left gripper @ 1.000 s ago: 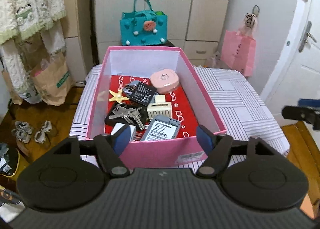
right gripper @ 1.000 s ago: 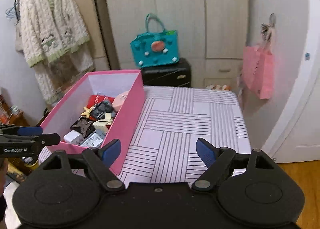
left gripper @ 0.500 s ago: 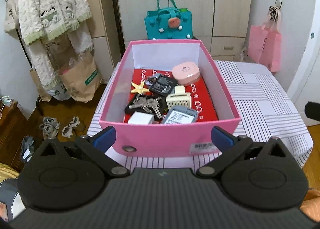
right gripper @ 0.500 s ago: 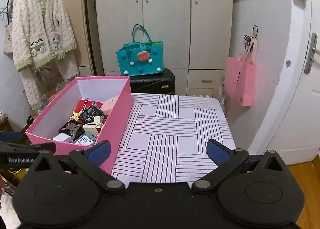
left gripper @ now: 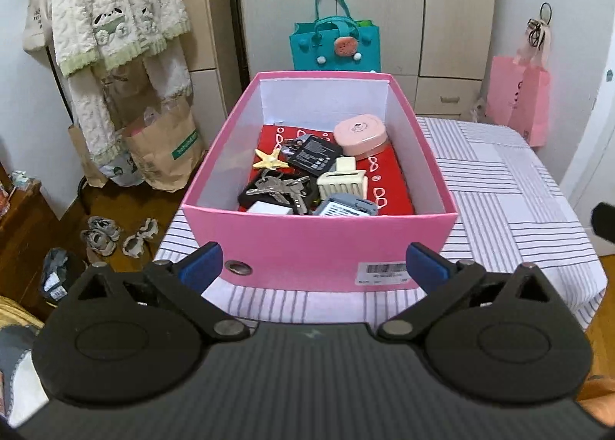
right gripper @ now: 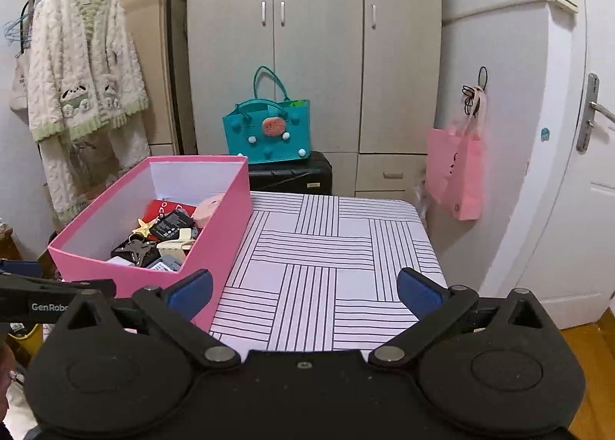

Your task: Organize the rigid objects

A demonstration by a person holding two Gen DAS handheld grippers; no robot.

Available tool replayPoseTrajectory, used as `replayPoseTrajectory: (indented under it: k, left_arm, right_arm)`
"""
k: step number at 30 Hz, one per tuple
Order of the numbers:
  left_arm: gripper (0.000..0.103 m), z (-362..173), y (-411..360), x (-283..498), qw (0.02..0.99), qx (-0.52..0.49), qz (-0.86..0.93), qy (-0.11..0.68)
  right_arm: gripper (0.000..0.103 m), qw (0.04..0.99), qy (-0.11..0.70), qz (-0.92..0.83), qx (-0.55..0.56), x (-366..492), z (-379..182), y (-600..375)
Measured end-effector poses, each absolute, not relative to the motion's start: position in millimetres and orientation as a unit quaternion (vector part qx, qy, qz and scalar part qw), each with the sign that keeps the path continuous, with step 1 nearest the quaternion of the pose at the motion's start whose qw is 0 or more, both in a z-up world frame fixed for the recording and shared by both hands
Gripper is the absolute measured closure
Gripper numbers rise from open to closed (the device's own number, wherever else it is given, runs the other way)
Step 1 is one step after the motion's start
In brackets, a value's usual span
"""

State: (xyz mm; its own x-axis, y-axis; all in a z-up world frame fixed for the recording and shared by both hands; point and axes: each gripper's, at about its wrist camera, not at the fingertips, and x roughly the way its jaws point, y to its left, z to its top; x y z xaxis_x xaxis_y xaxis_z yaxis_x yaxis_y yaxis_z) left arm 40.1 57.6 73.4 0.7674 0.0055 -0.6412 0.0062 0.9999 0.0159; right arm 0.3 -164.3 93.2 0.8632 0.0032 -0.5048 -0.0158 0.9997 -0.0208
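Between the blue pads of the left gripper (left gripper: 313, 267), whose jaws stand fully apart with nothing between them, lies the near wall of the pink box (left gripper: 319, 244); the gripper sits short of the box and touches nothing. The right gripper (right gripper: 305, 292), jaws likewise wide and empty, faces the bare striped tablecloth (right gripper: 330, 259) beside the box.

Contents of the box, on a red liner (left gripper: 388, 186): a bunch of keys (left gripper: 280, 186), a cream hair claw clip (left gripper: 342, 180), a yellow starfish ornament (left gripper: 271, 160), a black flat pack (left gripper: 313, 153), a pink rounded case (left gripper: 359, 134), a grey labelled device (left gripper: 346, 207) and a white block (left gripper: 269, 208) against the near wall.

Handling, as judged: all items appear small, light and stiff. The keys are loose and will splay, so the ring or a single blade is the likeliest hold. The pink case looks smooth and rounded, and is best taken across its short sides. The claw clip may spring if squeezed at its handles; grip its body. Flat items lying on the liner offer only their edges.
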Motion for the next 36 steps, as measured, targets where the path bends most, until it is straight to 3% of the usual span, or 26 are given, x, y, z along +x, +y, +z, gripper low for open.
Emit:
replayPoseTrajectory:
  k: [16,36]
  left_arm:
    - [0.0,76,38,21,0.952,0.033,-0.01,0.304]
    - [0.0,71,47,31,0.949,0.022,-0.008,0.314]
  right_arm:
    - [0.0,0.964,0.266,-0.015,-0.019,-1,74,-172]
    - [0.0,0.966,0.258,-0.034,-0.009,-8,77,-180]
